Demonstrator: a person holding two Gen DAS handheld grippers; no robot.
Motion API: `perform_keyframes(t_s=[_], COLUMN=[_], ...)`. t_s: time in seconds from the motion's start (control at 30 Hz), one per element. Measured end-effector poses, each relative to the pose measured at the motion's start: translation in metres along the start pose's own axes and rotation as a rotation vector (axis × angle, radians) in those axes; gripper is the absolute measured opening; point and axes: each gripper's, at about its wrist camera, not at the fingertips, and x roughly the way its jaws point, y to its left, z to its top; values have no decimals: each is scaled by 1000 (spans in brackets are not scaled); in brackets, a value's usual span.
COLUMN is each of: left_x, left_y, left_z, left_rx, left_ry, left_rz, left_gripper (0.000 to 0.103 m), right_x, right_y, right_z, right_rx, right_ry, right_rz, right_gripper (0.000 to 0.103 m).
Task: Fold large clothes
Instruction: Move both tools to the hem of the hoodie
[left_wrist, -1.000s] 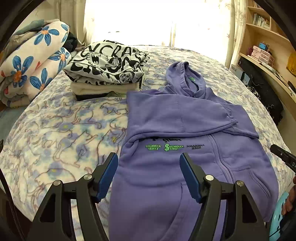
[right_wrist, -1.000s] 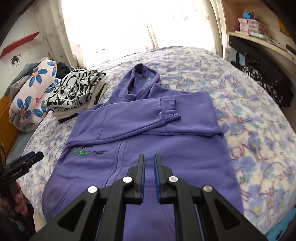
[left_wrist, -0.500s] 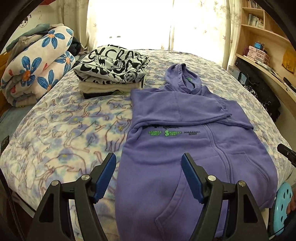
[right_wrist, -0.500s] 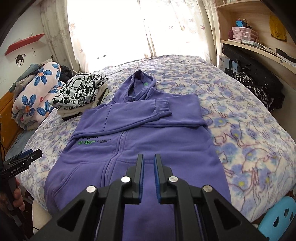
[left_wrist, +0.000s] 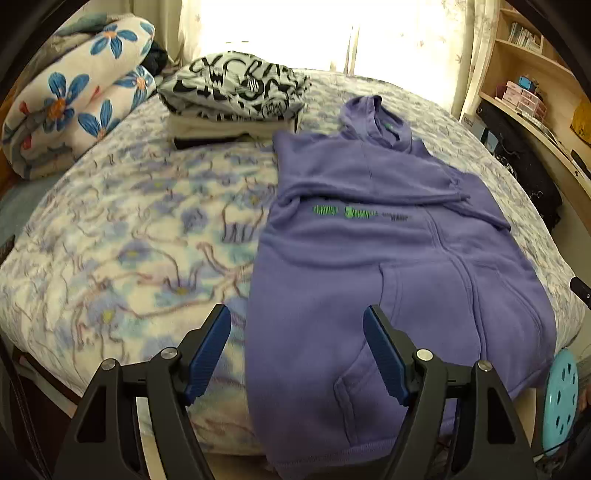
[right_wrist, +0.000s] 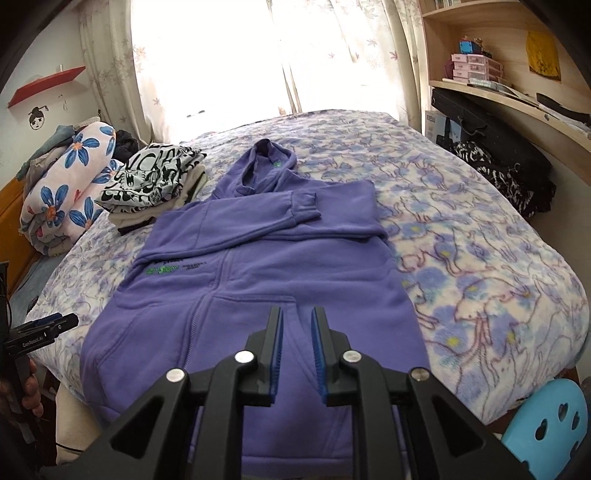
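Observation:
A purple zip hoodie (left_wrist: 388, 266) lies flat on the bed, hood toward the window, both sleeves folded across the chest, hem hanging over the near bed edge. It also shows in the right wrist view (right_wrist: 258, 266). My left gripper (left_wrist: 297, 321) is open and empty, above the hoodie's lower left hem. My right gripper (right_wrist: 297, 321) has its fingers nearly together with a narrow gap, holding nothing, above the hoodie's lower middle. The left gripper's tip (right_wrist: 40, 330) shows at the left edge of the right wrist view.
A stack of folded clothes (left_wrist: 236, 96) with a black-and-white top sits left of the hood. A rolled flowered quilt (left_wrist: 74, 107) lies at the far left. Wooden shelves (right_wrist: 517, 74) stand on the right. A blue stool (right_wrist: 546, 428) stands by the bed's near right corner.
Both grippers have pulled back toward the foot of the bed and risen, so more of the hoodie's hem shows. The right fingers have parted slightly. The hoodie has not moved.

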Motion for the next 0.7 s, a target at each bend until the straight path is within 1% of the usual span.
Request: perform_keyframes(t_s=[0.13, 0.17, 0.23, 0.27, 0.3, 0.37, 0.43, 0.53, 0.6, 0.7], left_x=[10, 13, 19, 21, 24, 29, 34, 38, 41, 45], left_y=[4, 5, 6, 7, 7, 7, 6, 4, 5, 12], left_z=[-13, -15, -22, -25, -28, -32, -36, -38, -39, -40], left_rx=[-17, -17, -12, -9, -7, -5, 0, 11, 3, -24], left_ry=[52, 62, 79, 86, 96, 113, 118, 110, 117, 132], left_rz=[-28, -33, -44, -50, -60, -80, -87, -81, -90, -121], left_gripper=[73, 73, 73, 73, 73, 73, 73, 80, 81, 82], right_x=[-3, -4, -4, -4, -4, -3, 0, 5, 9, 15], right_y=[-9, -13, -19, -23, -26, -32, -37, -47, -56, -70], right_z=[-6, -8, -12, -14, -16, -20, -24, -29, -34, -42], right_rx=[7, 11, 14, 16, 17, 19, 15, 16, 28, 34], right_ry=[6, 9, 18, 23, 29, 40, 55, 86, 111, 141], right_rz=[-8, -9, -2, 6, 11, 15, 1, -18, -28, -53], right_gripper=[20, 22, 32, 40, 45, 45, 46, 45, 45, 45])
